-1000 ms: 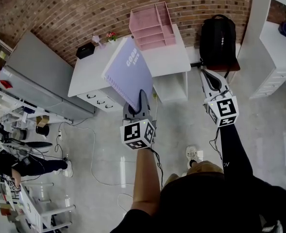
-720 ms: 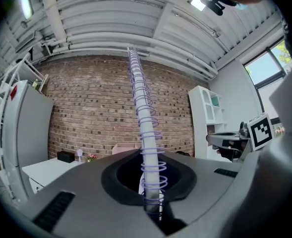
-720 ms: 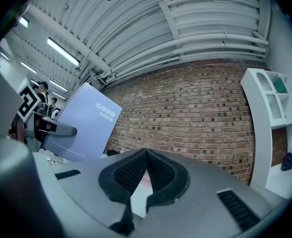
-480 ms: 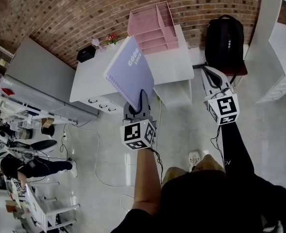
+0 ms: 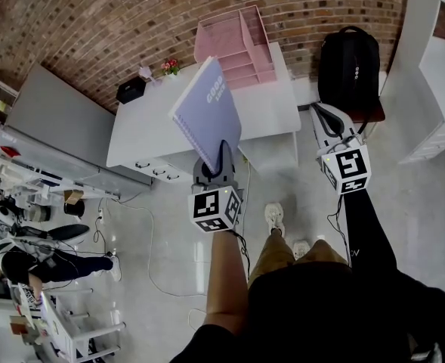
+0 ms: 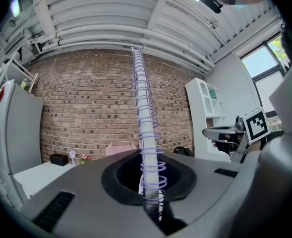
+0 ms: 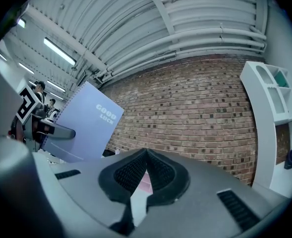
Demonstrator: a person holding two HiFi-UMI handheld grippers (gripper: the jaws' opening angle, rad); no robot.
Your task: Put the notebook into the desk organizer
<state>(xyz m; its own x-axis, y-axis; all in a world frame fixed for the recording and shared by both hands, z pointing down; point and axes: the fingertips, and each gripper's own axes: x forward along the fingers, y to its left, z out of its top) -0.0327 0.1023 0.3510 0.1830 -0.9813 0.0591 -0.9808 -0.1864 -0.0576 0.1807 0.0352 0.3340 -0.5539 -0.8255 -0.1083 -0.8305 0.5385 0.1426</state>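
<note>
Brick wall (image 5: 94,29), notebook (image 5: 207,112) clamped between left gripper (image 5: 222,156) jaws

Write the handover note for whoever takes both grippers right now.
Left gripper: shut on the notebook, gripped at its spiral edge and held up on edge in the air.
Right gripper: jaws together, nothing between them.
Desk organizer: pink, at the far end of the white desk, ahead of the person.
Done: notebook picked up.
Left: carry it over to the desk and slide it into the organizer, then let go.
</note>
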